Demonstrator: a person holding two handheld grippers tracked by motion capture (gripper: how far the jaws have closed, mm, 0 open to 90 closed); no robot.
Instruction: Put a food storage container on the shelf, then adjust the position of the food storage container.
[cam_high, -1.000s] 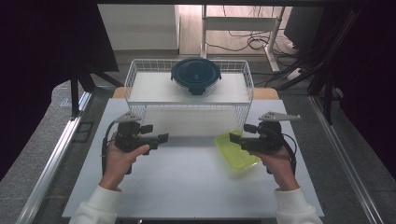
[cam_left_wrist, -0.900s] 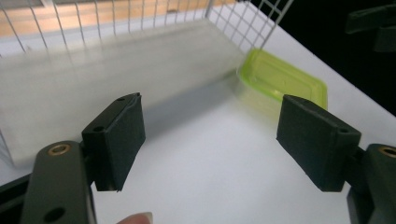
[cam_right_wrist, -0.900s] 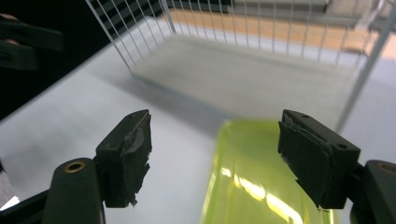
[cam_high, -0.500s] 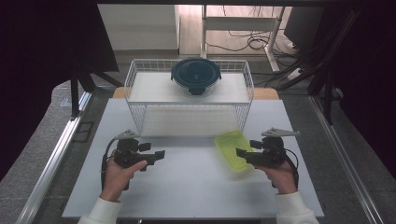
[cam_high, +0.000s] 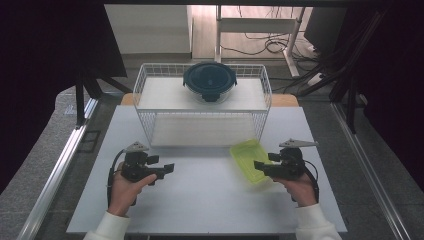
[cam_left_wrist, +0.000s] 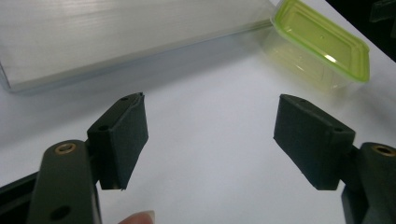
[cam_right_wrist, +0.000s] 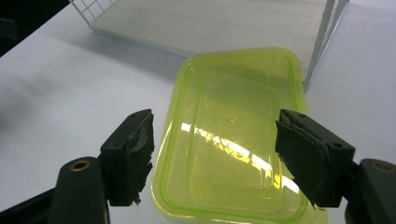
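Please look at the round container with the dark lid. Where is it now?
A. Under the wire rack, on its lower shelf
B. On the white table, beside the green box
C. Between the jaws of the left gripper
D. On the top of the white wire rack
D: in the high view the round container sits on the top shelf of the white wire rack, far from both grippers.
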